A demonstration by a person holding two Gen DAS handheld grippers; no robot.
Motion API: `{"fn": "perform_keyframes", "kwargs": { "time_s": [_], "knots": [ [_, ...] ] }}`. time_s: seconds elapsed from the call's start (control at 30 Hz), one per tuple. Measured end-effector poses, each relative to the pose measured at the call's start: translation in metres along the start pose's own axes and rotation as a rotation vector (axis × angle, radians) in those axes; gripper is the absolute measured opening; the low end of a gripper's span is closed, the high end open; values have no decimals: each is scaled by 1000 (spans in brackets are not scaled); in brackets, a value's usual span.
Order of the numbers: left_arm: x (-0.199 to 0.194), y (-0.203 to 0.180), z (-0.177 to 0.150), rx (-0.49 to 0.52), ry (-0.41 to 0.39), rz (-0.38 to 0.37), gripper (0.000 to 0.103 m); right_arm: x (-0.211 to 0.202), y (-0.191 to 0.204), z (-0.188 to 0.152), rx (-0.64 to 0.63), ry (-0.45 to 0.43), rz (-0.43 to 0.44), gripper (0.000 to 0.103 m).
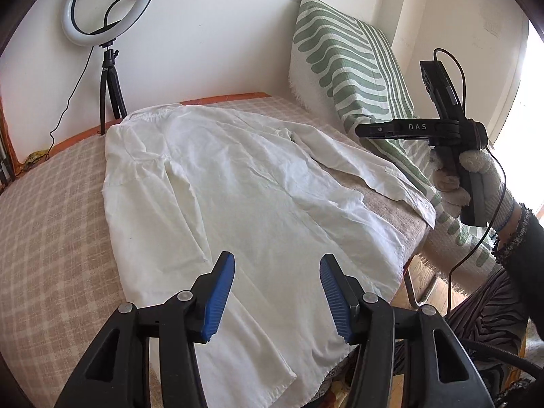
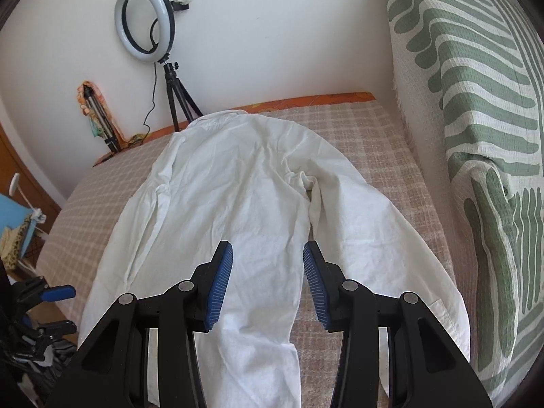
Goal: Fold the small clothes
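The white shirt [image 1: 238,183] was spread flat beneath both grippers, left [image 1: 277,297] and right [image 2: 268,284], jaws parted, nothing clamped.

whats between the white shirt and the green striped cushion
In the right wrist view, only bare checked bedcover separates the white shirt from the green striped cushion.

Both wrist views overlook the shirt [image 1: 238,183] closely.
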State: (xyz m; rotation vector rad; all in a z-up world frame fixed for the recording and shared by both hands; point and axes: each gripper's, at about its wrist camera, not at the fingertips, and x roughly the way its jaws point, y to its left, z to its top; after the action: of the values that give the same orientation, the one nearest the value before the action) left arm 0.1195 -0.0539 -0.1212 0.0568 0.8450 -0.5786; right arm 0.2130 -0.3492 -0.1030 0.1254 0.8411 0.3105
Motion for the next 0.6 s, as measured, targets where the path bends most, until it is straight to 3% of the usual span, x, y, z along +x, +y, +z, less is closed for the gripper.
{"fn": "perform_keyframes", "kwargs": {
  "time_s": [0.13,0.33,0.6],
  "knots": [
    [23,-5,11,-2,25,-43,55,-3,-50,-2,53,10,-68,42],
    [48,-4,17,-16,48,-70,55,6,-111,-4,180,41,-91,42],
    [74,5,18,-61,85,-99,56,23,-144,-10,262,87,-60,42]
  ]
}}
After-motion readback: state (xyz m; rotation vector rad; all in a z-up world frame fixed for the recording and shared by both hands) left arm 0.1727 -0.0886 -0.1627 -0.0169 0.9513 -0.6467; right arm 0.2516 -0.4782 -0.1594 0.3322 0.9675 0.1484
